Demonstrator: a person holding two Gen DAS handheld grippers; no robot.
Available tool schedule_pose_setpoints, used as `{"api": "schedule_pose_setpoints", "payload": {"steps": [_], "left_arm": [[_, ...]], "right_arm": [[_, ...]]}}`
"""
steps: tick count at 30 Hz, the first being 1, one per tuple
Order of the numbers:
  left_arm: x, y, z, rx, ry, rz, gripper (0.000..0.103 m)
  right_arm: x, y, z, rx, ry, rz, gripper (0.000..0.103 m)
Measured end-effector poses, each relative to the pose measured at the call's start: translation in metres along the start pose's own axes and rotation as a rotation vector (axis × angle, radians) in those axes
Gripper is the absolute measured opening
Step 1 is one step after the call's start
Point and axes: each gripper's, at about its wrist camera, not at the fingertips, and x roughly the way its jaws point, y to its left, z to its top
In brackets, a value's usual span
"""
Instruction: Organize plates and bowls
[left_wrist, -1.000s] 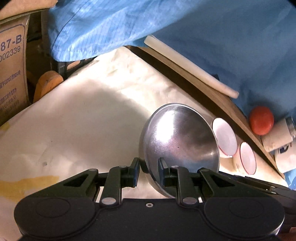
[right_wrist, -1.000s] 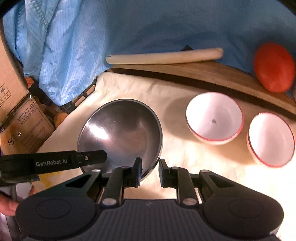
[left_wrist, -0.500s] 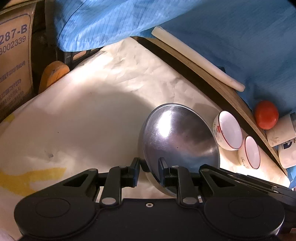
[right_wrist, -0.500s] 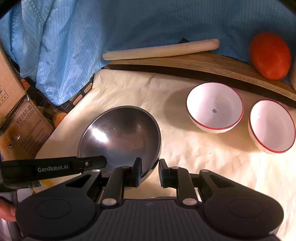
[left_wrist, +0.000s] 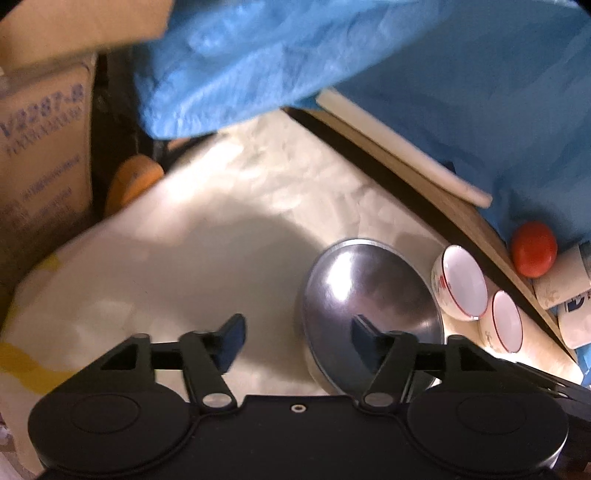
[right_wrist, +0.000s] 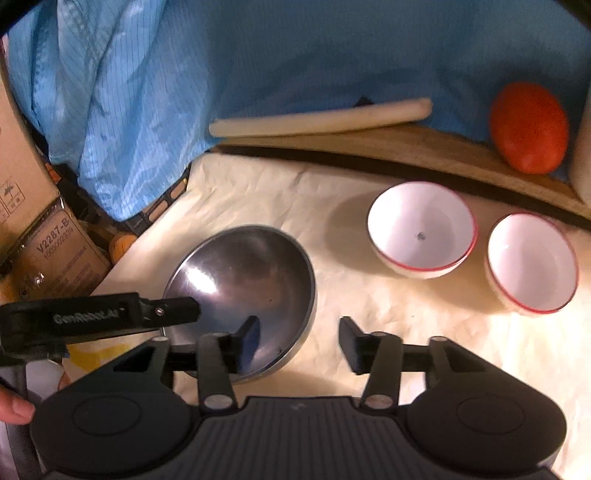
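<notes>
My left gripper (right_wrist: 162, 314) reads "GenRobot.AI"; the box (right_wrist: 55, 251) left of the steel bowl (right_wrist: 243, 284) reads "V2287-B". Both grippers' jaws have just opened wide, straddling the bowl's rim, right gripper (right_wrist: 299, 339) included; the bowl sits mouth-up on the cloth (right_wrist: 332, 295).

Light: warm and dim overall, with bright patches on the cream cloth (left_wrist: 229, 206) toward the middle and the lower right of the frame.
Shadows: a broad soft shadow lies across the cloth in the centre of the left wrist view; the white bowls (right_wrist: 421, 229) cast short shadows to their left.
Glare: a bright highlight sits on the inner left wall of the steel bowl (right_wrist: 243, 280) in both views.
Blur: the left wrist view is smeared, and the cardboard box (left_wrist: 40, 147) print is barely readable; the right wrist view is sharper.
Distortion: fisheye bending curves the wooden board (right_wrist: 369, 144); corners go dark.
</notes>
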Motion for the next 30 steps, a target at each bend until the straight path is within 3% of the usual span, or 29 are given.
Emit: {"api": "schedule_pose_setpoints", "payload": {"steps": [2, 6, 13, 21, 30], "left_arm": [[-0.004, -0.001, 0.003, 0.007, -0.017, 0.010, 0.080], [-0.007, -0.009, 0.009, 0.042, -0.035, 0.006, 0.096], [0.001, -0.041, 0.013, 0.123, -0.035, -0.051, 0.101], [0.015, -0.088, 0.028, 0.223, -0.060, -0.104, 0.102], [0.046, -0.123, 0.041, 0.273, -0.018, -0.104, 0.102]], "right_arm": [[-0.007, -0.003, 0.000, -0.003, -0.022, -0.010, 0.072], [-0.021, -0.011, -0.002, 0.002, -0.068, -0.034, 0.085], [-0.046, -0.032, -0.004, -0.010, -0.167, -0.102, 0.099], [-0.059, -0.064, 0.002, 0.011, -0.201, -0.166, 0.103], [-0.051, -0.095, 0.016, 0.007, -0.194, -0.177, 0.103]]}}
